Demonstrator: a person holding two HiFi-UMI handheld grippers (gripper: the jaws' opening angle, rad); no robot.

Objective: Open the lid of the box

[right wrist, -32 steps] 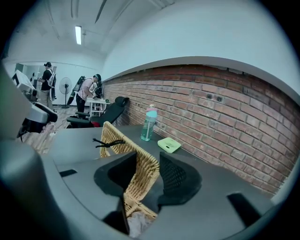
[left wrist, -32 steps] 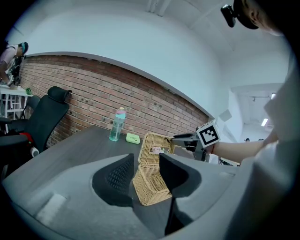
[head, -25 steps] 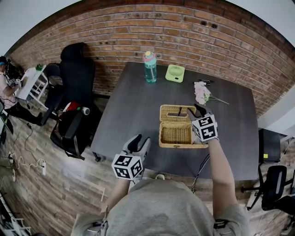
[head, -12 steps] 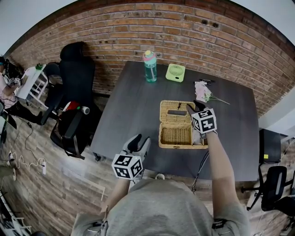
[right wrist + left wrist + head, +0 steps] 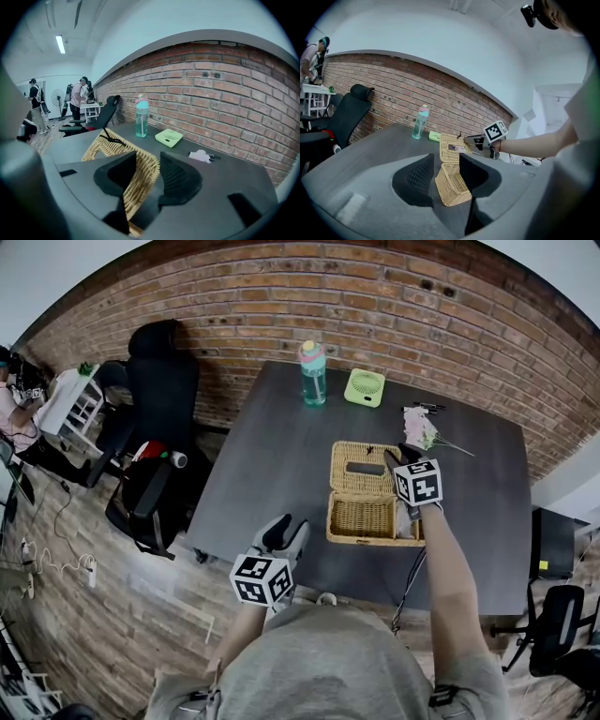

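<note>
Roughly at the centre of the head view, the wicker box (image 5: 360, 517) sits on the dark grey table (image 5: 272, 456), its lid (image 5: 363, 468) swung up and leaning back towards the top of the frame, with a rectangular slot showing in it. The right gripper (image 5: 398, 463) is at the lid's right-hand edge. In the right gripper view the woven rim runs between its two jaws, which are clamped on it. The box's basket is open to the camera.

The left gripper (image 5: 286, 529) is lower left of the box, at the table's near edge and well apart from the box. In the left gripper view its jaws stand apart with nothing held, and the box shows on the table beyond them.

Further up the frame, a teal water bottle (image 5: 313, 374) stands upright near the table's far edge, with a small green fan (image 5: 365, 387) just right of it. Pink flowers (image 5: 427, 435) lie at the upper right of the box. A black office chair (image 5: 161, 381) stands at the left against the brick wall (image 5: 394, 315).
</note>
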